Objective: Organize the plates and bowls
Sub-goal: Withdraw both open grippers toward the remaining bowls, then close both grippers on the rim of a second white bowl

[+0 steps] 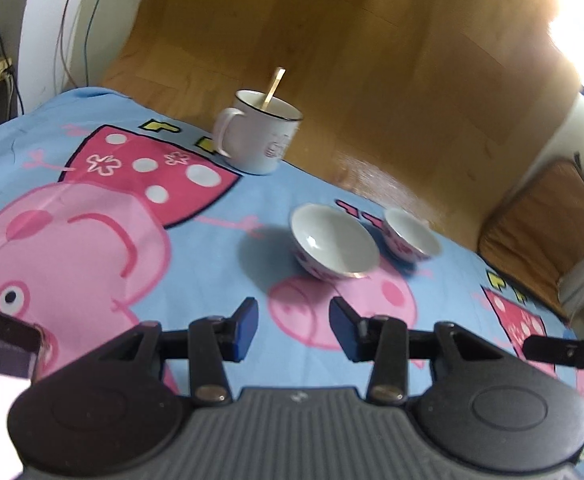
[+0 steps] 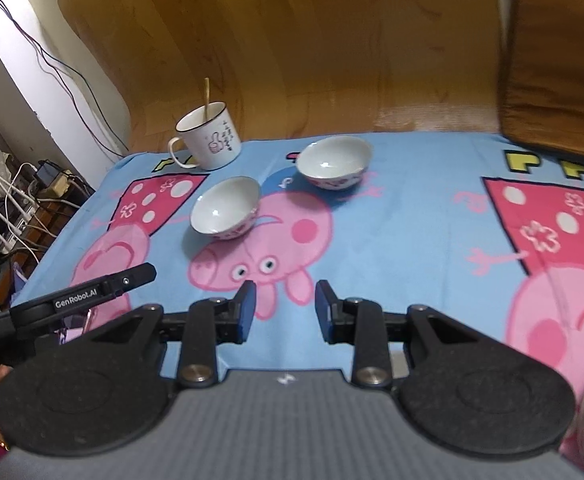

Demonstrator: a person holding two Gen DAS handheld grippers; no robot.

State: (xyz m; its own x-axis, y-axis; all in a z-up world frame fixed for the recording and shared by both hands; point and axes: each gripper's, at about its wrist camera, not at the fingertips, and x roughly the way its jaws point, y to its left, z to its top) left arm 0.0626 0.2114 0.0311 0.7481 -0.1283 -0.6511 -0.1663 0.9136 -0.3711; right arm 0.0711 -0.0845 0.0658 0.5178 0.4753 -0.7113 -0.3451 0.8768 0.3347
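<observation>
Blue pads face each other across an empty gap on my left gripper, its fingers parted over the cartoon cloth on the bench. My right gripper is likewise open and holds nothing. Beyond sit the near bowl and the far bowl, close together but apart, with a mug holding a spoon behind them.

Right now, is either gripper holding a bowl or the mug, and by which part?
Nothing is held. The left gripper and the right gripper both stand open over the cartoon cloth, short of the two bowls and the mug.
</observation>
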